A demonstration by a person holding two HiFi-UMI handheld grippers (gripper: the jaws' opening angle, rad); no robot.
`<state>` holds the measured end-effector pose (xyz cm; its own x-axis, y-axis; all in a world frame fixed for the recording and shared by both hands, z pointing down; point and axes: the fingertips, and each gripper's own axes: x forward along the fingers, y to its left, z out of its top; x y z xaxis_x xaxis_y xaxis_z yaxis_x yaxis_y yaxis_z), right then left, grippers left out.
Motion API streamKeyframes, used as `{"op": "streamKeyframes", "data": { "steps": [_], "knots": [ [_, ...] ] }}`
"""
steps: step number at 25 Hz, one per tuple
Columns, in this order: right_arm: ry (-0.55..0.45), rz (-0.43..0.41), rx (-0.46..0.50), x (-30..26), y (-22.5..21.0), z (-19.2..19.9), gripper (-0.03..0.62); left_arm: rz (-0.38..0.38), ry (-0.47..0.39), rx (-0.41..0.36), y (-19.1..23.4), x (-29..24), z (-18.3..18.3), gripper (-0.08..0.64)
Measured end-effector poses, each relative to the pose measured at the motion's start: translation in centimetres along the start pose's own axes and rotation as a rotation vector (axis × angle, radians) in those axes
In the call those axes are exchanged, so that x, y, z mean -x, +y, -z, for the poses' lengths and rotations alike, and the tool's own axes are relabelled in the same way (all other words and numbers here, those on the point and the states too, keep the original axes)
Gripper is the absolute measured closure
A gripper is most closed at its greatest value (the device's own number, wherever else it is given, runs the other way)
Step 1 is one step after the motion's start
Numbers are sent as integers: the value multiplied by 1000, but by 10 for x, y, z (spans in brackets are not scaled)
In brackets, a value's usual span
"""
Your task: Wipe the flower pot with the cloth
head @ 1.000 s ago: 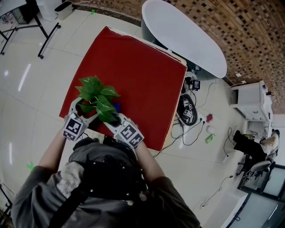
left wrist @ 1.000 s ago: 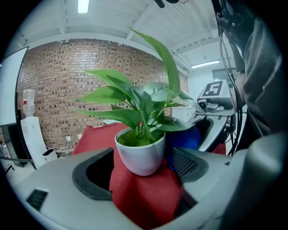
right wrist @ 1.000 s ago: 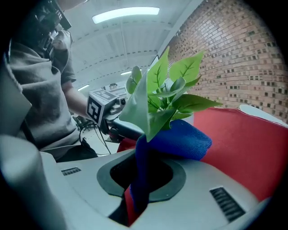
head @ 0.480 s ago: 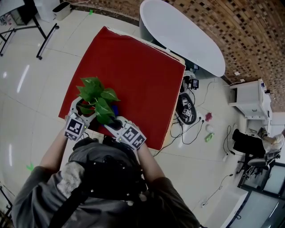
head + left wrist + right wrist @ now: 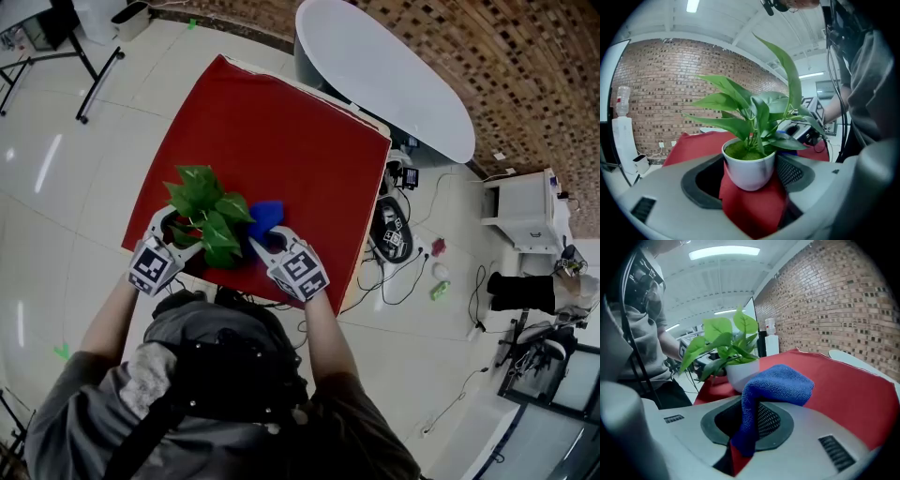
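Red tablecloth [image 5: 281,141], white oval table [image 5: 384,75], brick wall [image 5: 661,89]

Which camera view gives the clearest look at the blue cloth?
The right gripper view: the blue microfibre cloth fills the foreground, folded and pinched in the jaws of the right gripper. The head view shows just a small blue patch beside the green potted plant; the left gripper view barely shows it.

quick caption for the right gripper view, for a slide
Right gripper pinching a blue cloth near the white flower pot.
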<state>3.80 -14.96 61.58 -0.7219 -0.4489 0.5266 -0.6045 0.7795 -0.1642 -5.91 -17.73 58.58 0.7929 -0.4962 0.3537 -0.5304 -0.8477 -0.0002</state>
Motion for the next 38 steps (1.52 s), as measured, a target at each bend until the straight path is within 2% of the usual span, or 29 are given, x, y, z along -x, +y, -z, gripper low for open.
{"op": "streamKeyframes", "data": {
  "steps": [7,13,19,22,31,38],
  "knots": [
    [45,-34,109,-35,-37,-16,515,136,11,-32,-15,-17,-5,173],
    [62,-65,138,-38,-40,-24,515,155,8,-28,-12,-22,-5,170],
    [71,-71,184,-20,-29,-10,515,155,8,-29,-26,-29,-3,169],
    [61,-57,172,-4,-25,-2,515,154,14,-39,-39,-34,-4,169],
    [19,-30,65,6,2,10,515,125,6,-23,-39,-37,-2,167],
    [-4,-7,9,8,30,13,515,92,-9,17,-43,-36,-4,166]
  ]
}}
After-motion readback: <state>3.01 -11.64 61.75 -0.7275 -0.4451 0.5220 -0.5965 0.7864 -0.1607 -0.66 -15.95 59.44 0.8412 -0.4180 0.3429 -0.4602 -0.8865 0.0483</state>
